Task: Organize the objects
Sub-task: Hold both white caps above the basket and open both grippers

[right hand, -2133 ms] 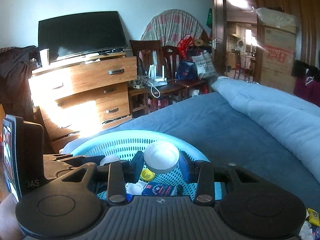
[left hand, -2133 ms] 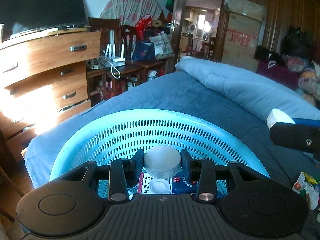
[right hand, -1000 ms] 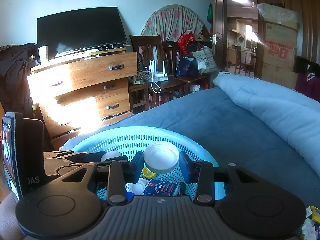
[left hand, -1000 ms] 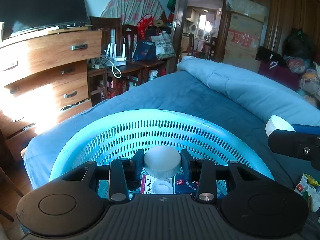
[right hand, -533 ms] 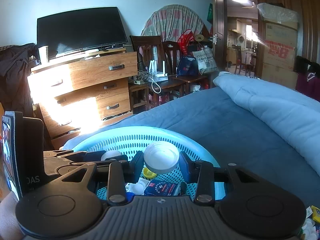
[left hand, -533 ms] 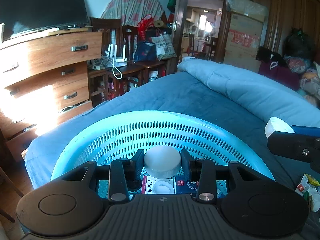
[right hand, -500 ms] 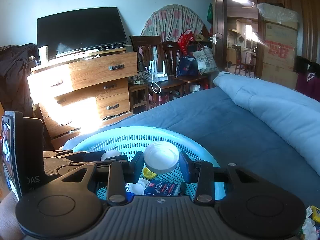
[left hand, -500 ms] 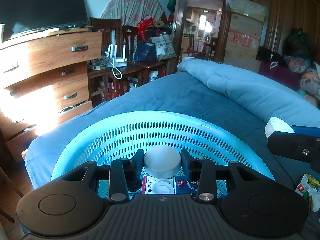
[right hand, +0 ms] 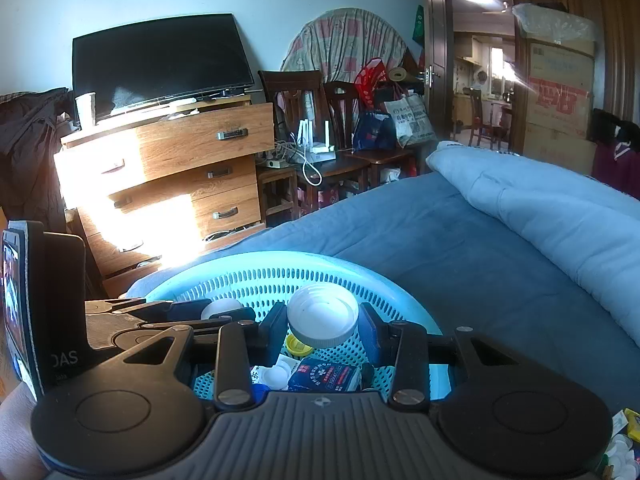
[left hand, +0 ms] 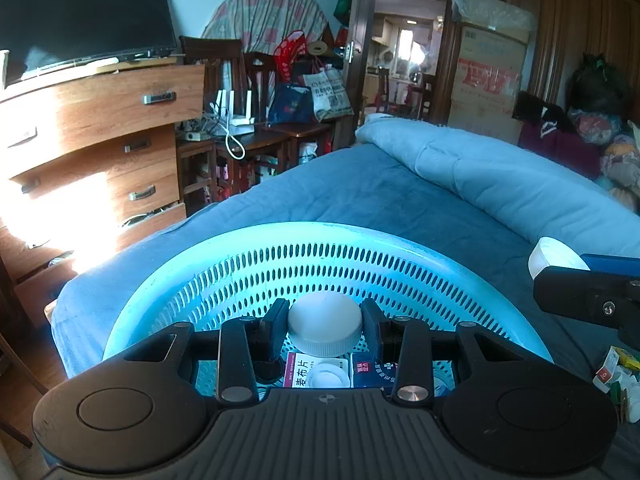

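Left gripper [left hand: 325,330]: clamped on a white screw cap [left hand: 325,327], closed top turned toward the camera, ribbed rim gripped on both sides by the black pads. The cap is held over the near part of a light-blue perforated basket [left hand: 320,256].

Right gripper [right hand: 323,327]: clamped on a second white cap [right hand: 322,315], hollow underside turned toward the camera and tilted slightly upward. It is held over the same basket [right hand: 276,276], to the right of the left gripper [right hand: 224,312], whose cap is partly seen in the right wrist view.

Basket: set on a blue bed [left hand: 392,196], near the bed's foot corner. Contents seen below the grippers:
- a white box with red and black print [left hand: 298,372];
- a small white cap lying open side up [left hand: 326,376];
- a dark blue box with white print [right hand: 326,374];
- a small yellow cap [right hand: 300,345].
Further contents are hidden by the gripper bodies.

Bed: a pale blue quilt [right hand: 532,208] is folded along its far right side. A few small packets and wrappers [left hand: 618,376] are scattered on the bed to the right of the basket.

Surroundings: a wooden dresser [right hand: 180,184] with a black television [right hand: 160,64] on top, in strong sunlight.
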{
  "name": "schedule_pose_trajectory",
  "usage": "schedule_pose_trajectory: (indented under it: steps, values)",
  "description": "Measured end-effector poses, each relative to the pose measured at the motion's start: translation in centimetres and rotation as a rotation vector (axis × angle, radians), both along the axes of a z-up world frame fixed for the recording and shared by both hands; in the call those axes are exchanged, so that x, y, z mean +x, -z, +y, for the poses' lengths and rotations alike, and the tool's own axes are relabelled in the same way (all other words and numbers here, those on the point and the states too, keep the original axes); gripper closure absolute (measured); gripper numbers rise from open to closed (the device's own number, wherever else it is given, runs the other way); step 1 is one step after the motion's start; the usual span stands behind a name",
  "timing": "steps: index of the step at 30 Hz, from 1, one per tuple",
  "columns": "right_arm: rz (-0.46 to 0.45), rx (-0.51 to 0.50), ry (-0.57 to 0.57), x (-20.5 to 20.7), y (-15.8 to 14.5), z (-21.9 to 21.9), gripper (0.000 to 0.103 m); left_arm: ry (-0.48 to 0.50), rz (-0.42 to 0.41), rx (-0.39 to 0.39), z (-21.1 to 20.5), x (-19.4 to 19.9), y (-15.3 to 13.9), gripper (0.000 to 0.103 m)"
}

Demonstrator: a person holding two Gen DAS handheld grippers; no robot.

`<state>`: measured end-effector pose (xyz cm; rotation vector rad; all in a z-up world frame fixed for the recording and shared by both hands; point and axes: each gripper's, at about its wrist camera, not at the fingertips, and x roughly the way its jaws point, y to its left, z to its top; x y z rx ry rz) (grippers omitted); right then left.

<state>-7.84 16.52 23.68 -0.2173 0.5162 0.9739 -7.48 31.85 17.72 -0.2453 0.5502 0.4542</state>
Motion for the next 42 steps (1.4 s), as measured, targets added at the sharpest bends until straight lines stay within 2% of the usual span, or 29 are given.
schedule_pose_trajectory:
  steps: [42]
  values:
    - [0.011,-0.004,0.001,-0.16,0.51,0.03,0.062,-0.001,0.005,0.009,0.54,0.0,-0.25,0.063]
